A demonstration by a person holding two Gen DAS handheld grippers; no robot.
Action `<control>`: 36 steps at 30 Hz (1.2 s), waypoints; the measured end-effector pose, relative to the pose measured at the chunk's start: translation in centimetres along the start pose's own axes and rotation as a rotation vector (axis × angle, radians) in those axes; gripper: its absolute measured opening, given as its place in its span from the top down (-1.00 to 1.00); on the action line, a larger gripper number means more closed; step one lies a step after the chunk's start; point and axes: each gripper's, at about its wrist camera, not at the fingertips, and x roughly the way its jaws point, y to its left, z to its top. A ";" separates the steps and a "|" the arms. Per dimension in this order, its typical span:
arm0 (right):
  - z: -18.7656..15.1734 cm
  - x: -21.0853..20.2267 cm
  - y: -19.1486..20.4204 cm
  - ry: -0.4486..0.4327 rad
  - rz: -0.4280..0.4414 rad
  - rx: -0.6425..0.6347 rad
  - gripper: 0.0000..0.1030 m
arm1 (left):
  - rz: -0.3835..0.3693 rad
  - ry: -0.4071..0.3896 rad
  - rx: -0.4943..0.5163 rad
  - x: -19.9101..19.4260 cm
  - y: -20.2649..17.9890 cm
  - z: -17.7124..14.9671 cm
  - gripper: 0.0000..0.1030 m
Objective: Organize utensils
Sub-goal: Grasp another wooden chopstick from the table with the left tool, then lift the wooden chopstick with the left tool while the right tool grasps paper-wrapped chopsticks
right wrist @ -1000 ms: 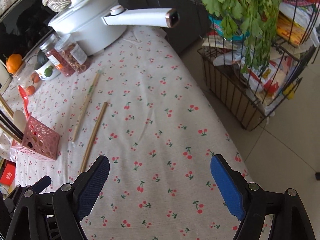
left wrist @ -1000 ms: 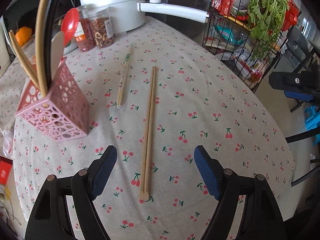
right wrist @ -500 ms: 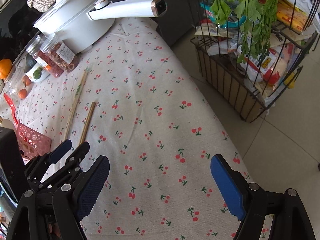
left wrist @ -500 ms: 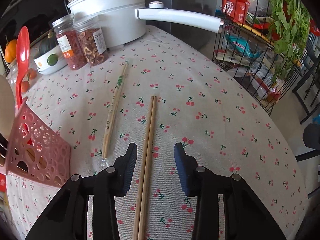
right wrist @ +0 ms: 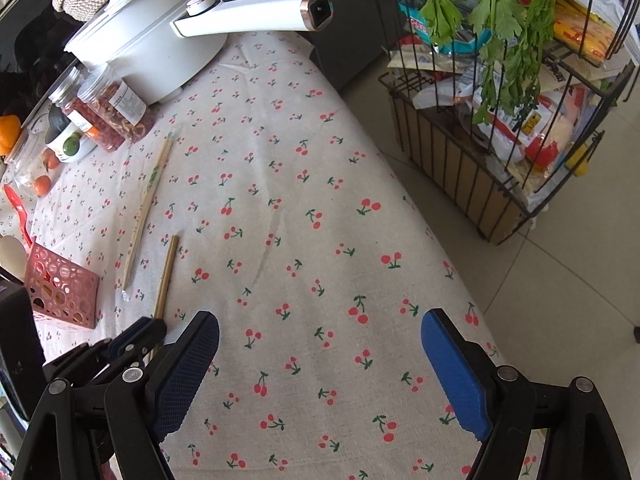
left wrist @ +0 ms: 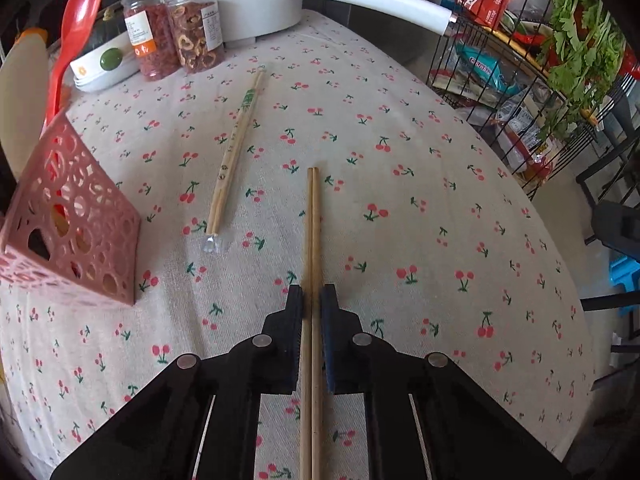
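Now the left claw (left wrist: 311, 300) has just been closing and grips the plain chopsticks (left wrist: 311, 232) lying on the tabletop (left wrist: 420, 184), right of the pink holder (left wrist: 72, 224); the right claw (right wrist: 320, 344) hangs wide open.

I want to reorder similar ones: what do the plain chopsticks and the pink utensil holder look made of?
Plain chopsticks: likely bamboo or wood, matte tan, unpainted, faint grain. Pink utensil holder: apparently moulded plastic, smooth, slightly glossy, with cut-out round holes.
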 end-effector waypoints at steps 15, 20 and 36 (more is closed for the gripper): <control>-0.3 0.0 0.3 0.004 -0.002 0.007 -0.69 | 0.049 -0.003 0.076 0.6 -0.8 0.7 0.54; -0.3 0.0 -0.4 0.010 0.003 0.045 -0.69 | 0.054 -0.011 0.107 -0.9 -1.0 -0.4 0.82; -0.5 2.3 4.4 0.024 0.093 0.023 -0.69 | -0.039 -0.362 0.096 -17.5 4.0 -6.9 0.83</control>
